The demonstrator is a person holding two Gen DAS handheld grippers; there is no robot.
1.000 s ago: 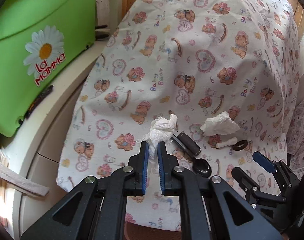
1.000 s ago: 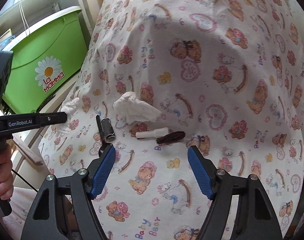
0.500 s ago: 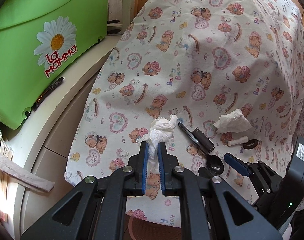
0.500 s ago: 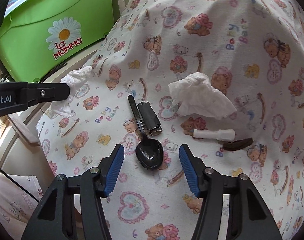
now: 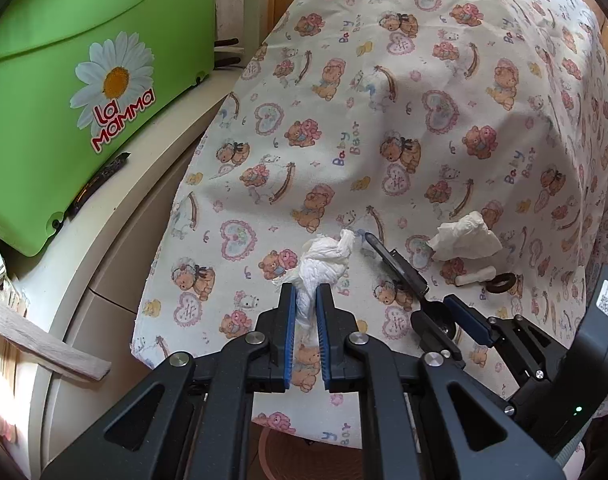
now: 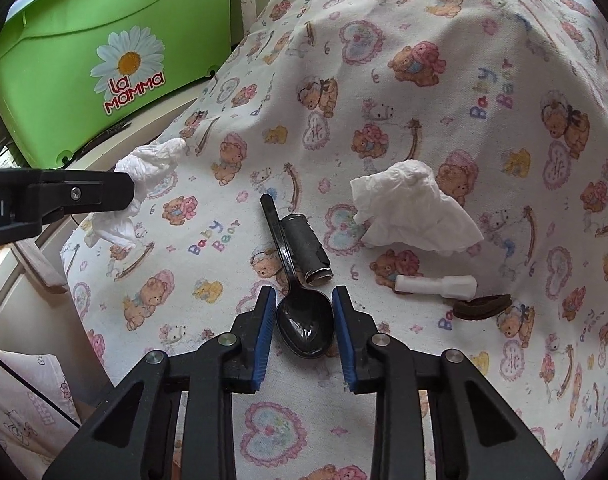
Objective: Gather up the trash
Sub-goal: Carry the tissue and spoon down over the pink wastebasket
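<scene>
Since a second ago the right gripper [image 6: 303, 328] has come in from beside the dark ring and now straddles the bowl of the black plastic spoon [image 6: 300, 312], its blue fingers [image 6: 264, 334] narrowed to either side of the bowl; whether they touch it is hard to tell. The left gripper [image 5: 304, 320] stays clamped on a crumpled white tissue [image 5: 324, 264], held above the near left part of the bear-print cloth [image 5: 384, 120] that covers the counter. The spoon's handle runs away from the camera, touching a dark rolled tube [image 6: 306, 246] on its right. Farther right lies a second tissue [image 6: 412, 206], and just near of it a small white stick-like piece [image 6: 436, 284] beside a dark ring [image 6: 482, 307], seen edge-on so its shape is unclear. A green bin [image 6: 104, 40] with a daisy label stands at far left, cut off by the frame. In the left view the right gripper's fingers hide most of the spoon's bowl.
</scene>
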